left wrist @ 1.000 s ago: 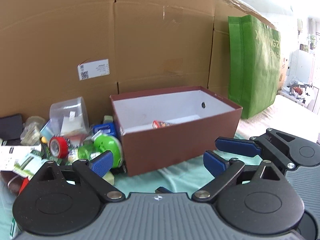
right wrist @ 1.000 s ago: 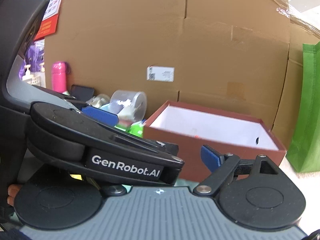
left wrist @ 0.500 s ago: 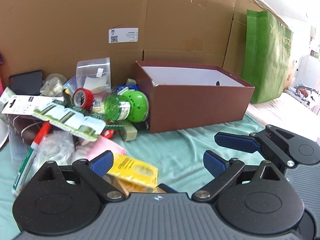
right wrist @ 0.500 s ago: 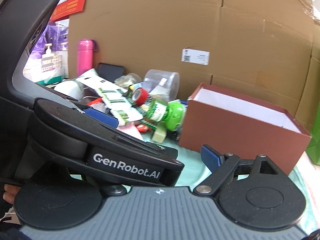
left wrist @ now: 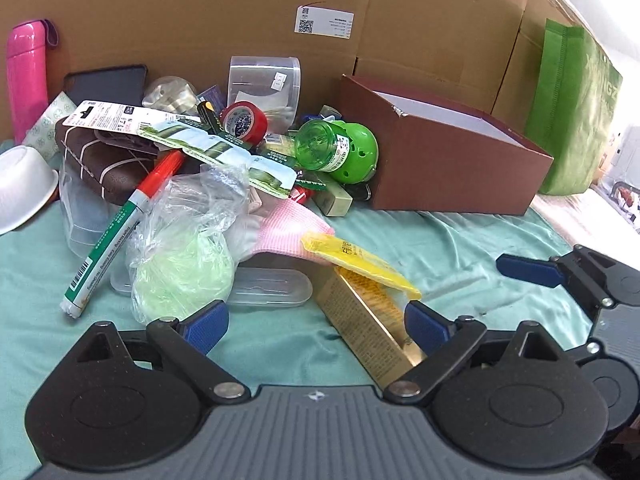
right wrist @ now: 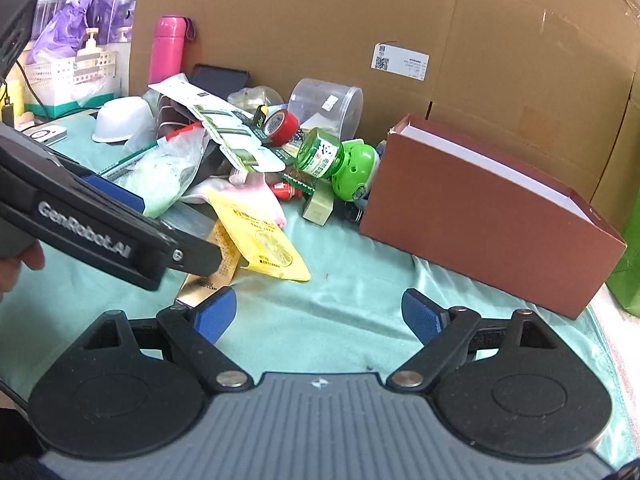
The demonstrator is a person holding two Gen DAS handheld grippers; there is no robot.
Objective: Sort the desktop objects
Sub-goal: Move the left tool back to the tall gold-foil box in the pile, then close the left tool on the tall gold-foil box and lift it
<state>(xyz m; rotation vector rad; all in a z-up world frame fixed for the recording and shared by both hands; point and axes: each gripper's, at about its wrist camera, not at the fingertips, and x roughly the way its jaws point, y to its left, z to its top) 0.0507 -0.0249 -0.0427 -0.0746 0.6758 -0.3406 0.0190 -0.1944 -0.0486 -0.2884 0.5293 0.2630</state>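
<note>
left gripper [left wrist: 316,322]: jaws spread wide, nothing between pads, held low and level | right gripper [right wrist: 318,316]: jaws spread wide, nothing gripped, level, just right of left gripper

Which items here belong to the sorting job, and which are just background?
Job: brown box, red tape, green bottle, marker, yellow packet, gold box.
Background: pink flask, green bag, cardboard wall.
</note>
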